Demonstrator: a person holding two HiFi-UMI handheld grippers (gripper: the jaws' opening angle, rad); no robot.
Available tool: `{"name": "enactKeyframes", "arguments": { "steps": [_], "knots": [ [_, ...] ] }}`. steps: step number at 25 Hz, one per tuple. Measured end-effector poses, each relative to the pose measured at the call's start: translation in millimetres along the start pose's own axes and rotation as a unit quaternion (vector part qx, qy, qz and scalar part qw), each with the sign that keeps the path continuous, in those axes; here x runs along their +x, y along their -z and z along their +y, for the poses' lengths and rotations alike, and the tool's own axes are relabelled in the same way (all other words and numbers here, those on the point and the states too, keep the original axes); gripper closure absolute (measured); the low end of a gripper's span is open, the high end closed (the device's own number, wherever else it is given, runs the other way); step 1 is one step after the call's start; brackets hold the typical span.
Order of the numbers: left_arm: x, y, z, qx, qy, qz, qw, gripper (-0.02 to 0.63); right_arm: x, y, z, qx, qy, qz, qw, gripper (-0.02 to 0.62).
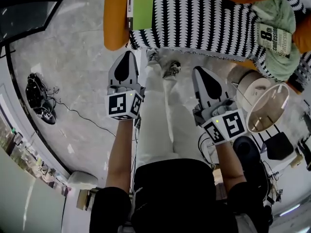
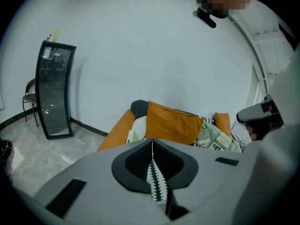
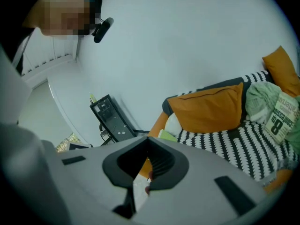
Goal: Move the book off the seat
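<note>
Tongs: left gripper (image 1: 128, 55) and right gripper (image 1: 198, 72), pale grey plastic shells, black teardrop inset on top. Behind each, a white cube with black square markers (image 1: 124, 105), small green light on it. Wearer: black short-sleeved top (image 1: 170, 188); off-white trousers (image 1: 163, 125) between the tongs; grey-white shoes (image 1: 171, 70) near the tips

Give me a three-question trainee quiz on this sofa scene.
1. True or false: the left hand-held gripper is gripping the green book.
2. What covers the seat of the orange sofa? A) a plain red blanket B) a black-and-white patterned throw C) a clear plastic sheet
3. Fill in: the jaws of the right hand-held gripper are ____ (open or shut).

Key: 1 false, it is short of the book and empty; 2 B; 3 shut.
</note>
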State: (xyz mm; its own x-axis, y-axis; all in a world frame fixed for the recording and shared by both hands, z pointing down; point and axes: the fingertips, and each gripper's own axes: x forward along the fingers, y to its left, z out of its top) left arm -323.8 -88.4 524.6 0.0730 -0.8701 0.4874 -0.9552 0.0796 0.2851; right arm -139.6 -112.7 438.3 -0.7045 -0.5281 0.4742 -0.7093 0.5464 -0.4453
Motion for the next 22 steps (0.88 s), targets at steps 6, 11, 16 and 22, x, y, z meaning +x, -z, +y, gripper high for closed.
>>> {"name": "enactKeyframes", "arguments": {
  "steps": [6, 11, 16, 22],
  "knots": [
    [45, 62, 19, 0.004, 0.014, 0.064, 0.9978, 0.594, 23, 45, -11, 0.011, -0.008, 0.035, 0.999, 0.581],
    [78, 107, 37, -0.013, 0.015, 0.100, 0.9948, 0.548, 45, 74, -24, 0.018, -0.011, 0.052, 0.998, 0.581],
    [103, 139, 59, -0.043, 0.006, 0.124, 0.9913, 0.507, 69, 92, -34, 0.033, -0.009, 0.065, 0.997, 0.581],
    [124, 169, 79, -0.086, -0.007, 0.150, 0.9849, 0.410, 87, 91, -28, 0.035, -0.021, 0.066, 0.997, 0.581]
  ]
}}
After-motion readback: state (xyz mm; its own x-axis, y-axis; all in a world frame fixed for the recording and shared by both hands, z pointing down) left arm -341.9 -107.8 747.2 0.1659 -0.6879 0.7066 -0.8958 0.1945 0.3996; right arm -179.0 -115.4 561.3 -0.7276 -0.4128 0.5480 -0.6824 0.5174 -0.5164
